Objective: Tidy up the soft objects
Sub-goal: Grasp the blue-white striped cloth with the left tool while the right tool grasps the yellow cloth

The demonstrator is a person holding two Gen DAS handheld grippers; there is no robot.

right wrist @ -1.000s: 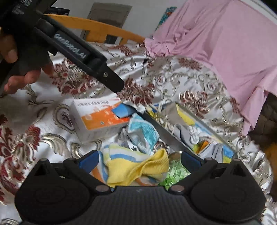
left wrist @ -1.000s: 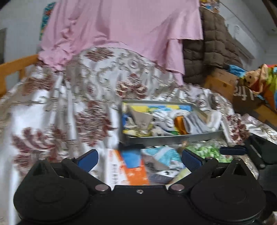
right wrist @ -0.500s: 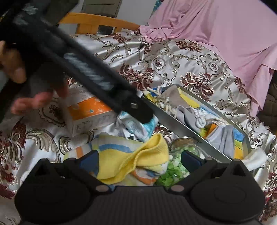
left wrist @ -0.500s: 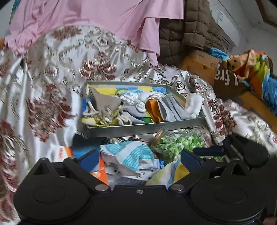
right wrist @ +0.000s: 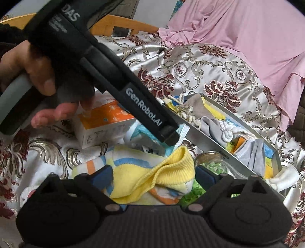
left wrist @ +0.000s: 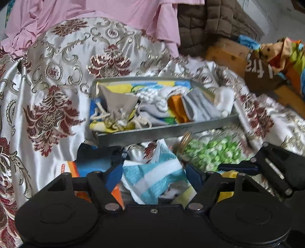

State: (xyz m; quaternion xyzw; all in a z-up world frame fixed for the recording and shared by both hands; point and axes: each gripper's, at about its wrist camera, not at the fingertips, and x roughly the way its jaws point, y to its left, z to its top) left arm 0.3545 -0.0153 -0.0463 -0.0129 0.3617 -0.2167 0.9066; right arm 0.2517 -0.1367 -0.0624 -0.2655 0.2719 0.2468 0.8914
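Satin bedding [left wrist: 57, 80] with red and gold flowers covers the bed, and a pink sheet [left wrist: 106, 13] is heaped at its far end beyond the grey metal tray [left wrist: 162, 131], which serves as the landmark. That tray already holds a good share of the soft things: a beige pouch with cord [left wrist: 118, 103], a white knitted piece, grey and orange cloths, and a white sock [left wrist: 225, 101] draped over its right end. Just in front of the tray, on the near side, more remains loose: a white and orange carton [right wrist: 103, 124] to the tray's left front, a jar of green pieces [left wrist: 207, 152] lying against its front wall, a blue-and-white striped cloth [left wrist: 152, 177], and a yellow cloth [right wrist: 152, 171] on top of a striped towel. So the sorting looks roughly half done, with at least these two or three cloths left to move into the tray. Smaller in view, the left claw [left wrist: 154, 177] sits with its blue pads apart on either side of the blue-and-white striped cloth, not yet pressing it. The right claw [right wrist: 154, 175] likewise stands spread around the yellow cloth, near the tray's front corner, gripping nothing as far as can be seen.
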